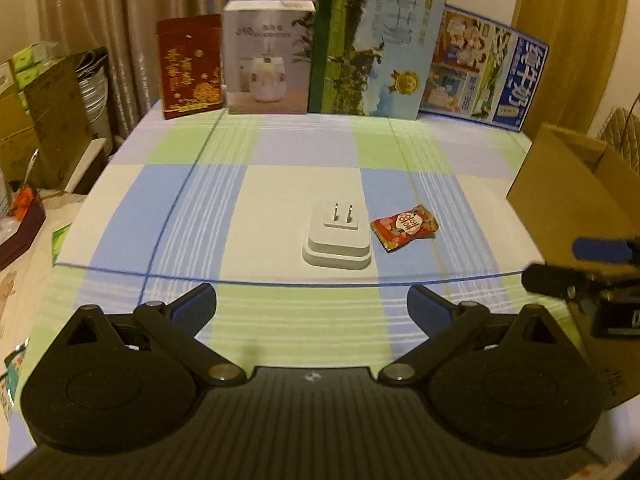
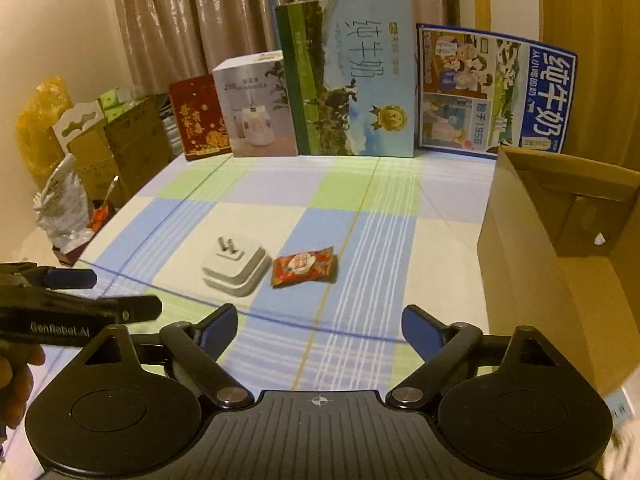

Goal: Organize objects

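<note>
White plug (image 1: 337,240), red candy wrapper (image 1: 404,227)

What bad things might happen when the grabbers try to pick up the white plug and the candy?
1. The white plug and the candy lie very close, so fingers closing on one might knock the other.
2. The plug's prongs point up and its body looks smooth; it may slip.
3. The left gripper and right gripper are side by side and might bump.

Plug adapter (image 1: 337,240) lies on the table (image 1: 280,184), candy packet (image 1: 404,227) just right of it
</note>
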`<state>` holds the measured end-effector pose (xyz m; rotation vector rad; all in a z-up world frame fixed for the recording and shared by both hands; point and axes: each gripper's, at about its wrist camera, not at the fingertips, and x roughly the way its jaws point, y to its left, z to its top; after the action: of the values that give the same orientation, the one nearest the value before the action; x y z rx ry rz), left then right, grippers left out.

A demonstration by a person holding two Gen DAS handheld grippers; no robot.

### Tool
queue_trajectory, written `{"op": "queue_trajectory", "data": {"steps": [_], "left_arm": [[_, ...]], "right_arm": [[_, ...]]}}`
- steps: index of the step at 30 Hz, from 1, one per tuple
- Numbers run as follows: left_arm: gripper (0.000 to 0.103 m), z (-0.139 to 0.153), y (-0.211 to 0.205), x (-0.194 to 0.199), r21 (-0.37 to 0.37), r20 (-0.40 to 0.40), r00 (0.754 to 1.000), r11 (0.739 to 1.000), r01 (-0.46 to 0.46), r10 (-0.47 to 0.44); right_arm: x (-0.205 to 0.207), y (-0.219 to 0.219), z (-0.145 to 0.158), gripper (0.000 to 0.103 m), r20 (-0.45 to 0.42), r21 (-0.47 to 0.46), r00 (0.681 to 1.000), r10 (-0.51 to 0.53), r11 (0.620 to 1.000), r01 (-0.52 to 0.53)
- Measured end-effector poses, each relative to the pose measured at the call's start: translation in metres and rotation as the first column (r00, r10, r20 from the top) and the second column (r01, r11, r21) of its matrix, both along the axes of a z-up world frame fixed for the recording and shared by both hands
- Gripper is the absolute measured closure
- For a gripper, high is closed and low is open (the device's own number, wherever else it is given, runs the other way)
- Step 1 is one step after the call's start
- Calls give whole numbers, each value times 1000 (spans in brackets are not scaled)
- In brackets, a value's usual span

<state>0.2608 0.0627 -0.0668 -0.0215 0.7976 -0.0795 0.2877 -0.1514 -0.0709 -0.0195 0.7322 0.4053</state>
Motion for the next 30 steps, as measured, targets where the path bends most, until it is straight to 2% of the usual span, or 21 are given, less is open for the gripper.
{"op": "queue_trajectory", "data": {"steps": [7,16,20,25,30], "left_arm": [[6,-27,-7,27,-10,-29,999,1000,20,-20],[14,-44,-20,58,24,-34,997,997,76,-75],[17,-47,-22,73,29,-10,995,995,100,-100],[33,-55,-21,93,8,1,992,992,124,-124],[44,-62,-17,102,-10,5,989,989,145,-145]], "right_arm": [[34,6,-19,26,-13,-1,1000,-6,1000,6],[64,8,-36,26,-12,3,1000,-27,1000,27],[71,10,-43,26,-10,-20,1000,-21,1000,21],[77,11,-51,26,-15,-28,1000,-19,999,19],[81,20,-59,26,-11,-28,999,33,999,-33]]}}
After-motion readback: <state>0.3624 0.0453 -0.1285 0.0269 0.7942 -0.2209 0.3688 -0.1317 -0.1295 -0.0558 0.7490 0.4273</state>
